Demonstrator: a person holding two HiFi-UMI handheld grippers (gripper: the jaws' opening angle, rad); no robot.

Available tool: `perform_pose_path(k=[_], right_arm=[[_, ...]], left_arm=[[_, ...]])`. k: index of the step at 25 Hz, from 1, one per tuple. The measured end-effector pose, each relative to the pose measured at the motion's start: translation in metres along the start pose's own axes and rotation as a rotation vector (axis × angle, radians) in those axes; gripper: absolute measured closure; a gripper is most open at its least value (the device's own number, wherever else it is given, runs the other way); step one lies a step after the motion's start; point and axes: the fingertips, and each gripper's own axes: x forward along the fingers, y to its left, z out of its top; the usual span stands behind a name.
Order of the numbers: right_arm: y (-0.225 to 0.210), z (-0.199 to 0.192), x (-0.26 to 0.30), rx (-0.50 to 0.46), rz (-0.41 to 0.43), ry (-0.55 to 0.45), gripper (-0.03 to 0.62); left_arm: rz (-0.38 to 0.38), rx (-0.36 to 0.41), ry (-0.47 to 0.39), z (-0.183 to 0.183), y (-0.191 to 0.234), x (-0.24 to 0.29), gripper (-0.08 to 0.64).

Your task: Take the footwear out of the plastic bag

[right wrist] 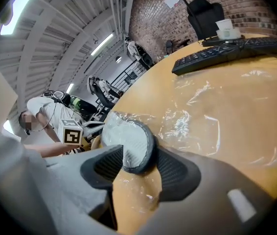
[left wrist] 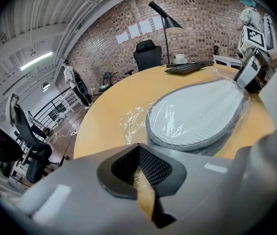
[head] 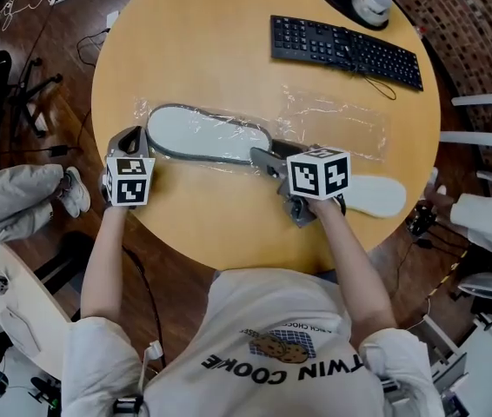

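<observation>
Head view: the slipper (head: 202, 135) sits inside the plastic bag (head: 144, 111), lying across the near surface (head: 229, 50). Left gripper view: the left gripper (left wrist: 139, 173) pinches the bag's slippery film. Right gripper view: the right gripper (right wrist: 136, 165), spread, straddles the light, floppy slipper's rim, probably the best hold.

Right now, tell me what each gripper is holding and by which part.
Left gripper pinches the plastic bag by its end edge. Right gripper holds nothing: its jaws stand open around the near end of the bagged slipper.
</observation>
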Motion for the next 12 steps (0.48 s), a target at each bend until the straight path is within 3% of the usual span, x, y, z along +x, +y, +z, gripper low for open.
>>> perform_pose_path(k=[8,12], right_arm=[[0.007,0.002,-0.007,0.173,0.193,-0.034,0.387],[0.006,0.001,-0.01,0.249,0.242,-0.058,0.39]], left_arm=[[0.007,-0.01,-0.008,-0.001,0.003,0.003,0.56],[0.013,-0.005,-0.016,0.001,0.005,0.003,0.56]])
